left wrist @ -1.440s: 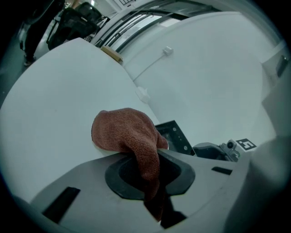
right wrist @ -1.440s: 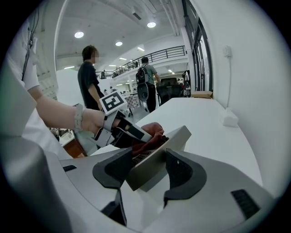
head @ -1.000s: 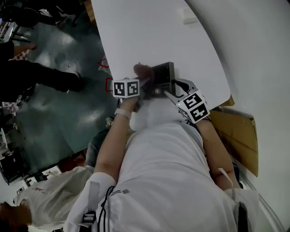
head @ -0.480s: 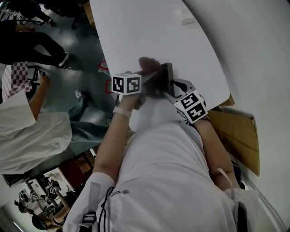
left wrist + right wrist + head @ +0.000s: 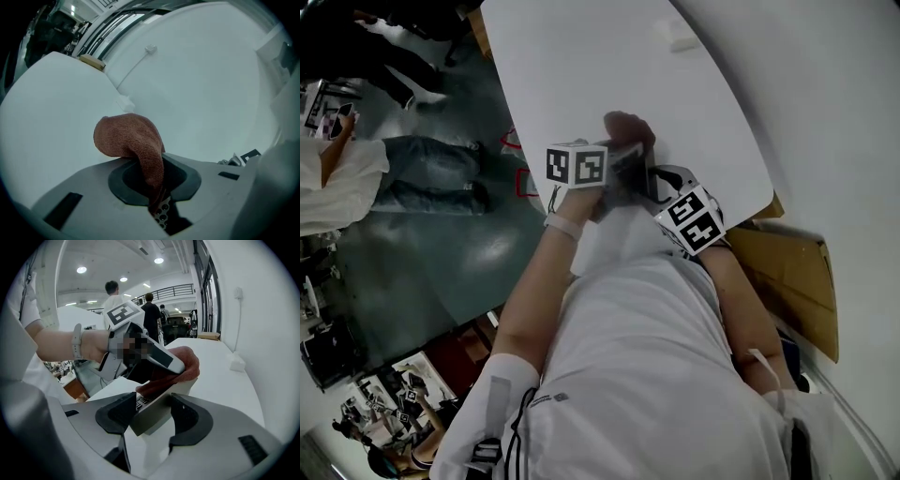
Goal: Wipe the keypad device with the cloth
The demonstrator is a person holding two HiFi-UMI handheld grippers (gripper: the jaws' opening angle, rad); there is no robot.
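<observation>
White curved desk (image 5: pixel 581 66) runs along a pale wall, and both grippers meet above its near edge. The left gripper (image 5: pixel 157 185) has its dark-padded jaws pressed together on a reddish-brown terry cloth (image 5: pixel 129 136). A narrow tail of the cloth is pinched between the pads, and the rest bulges up and forward in a rounded wad.

The right gripper (image 5: pixel 152 420) has its jaws clamped on the two sides of a grey box-shaped keypad device (image 5: pixel 154 406). The device's long axis points away from the camera, and a strip of small keys shows on its upper face beside the left-hand jaw. In the right gripper view the cloth wad lies against the far upper part of the device, with the left gripper reaching over it from the left.

The head view shows the two grippers close together, the cloth bunched just beyond them and the device mostly hidden under the tools. Farther out on the desk a small white block (image 5: pixel 236 363) sits near the wall, well apart from the grippers. A flat brown cardboard box (image 5: pixel 787 281) shows past the desk's near right corner. Beyond the desk's left edge is a dark glossy floor (image 5: pixel 441 253) where several people stand.
</observation>
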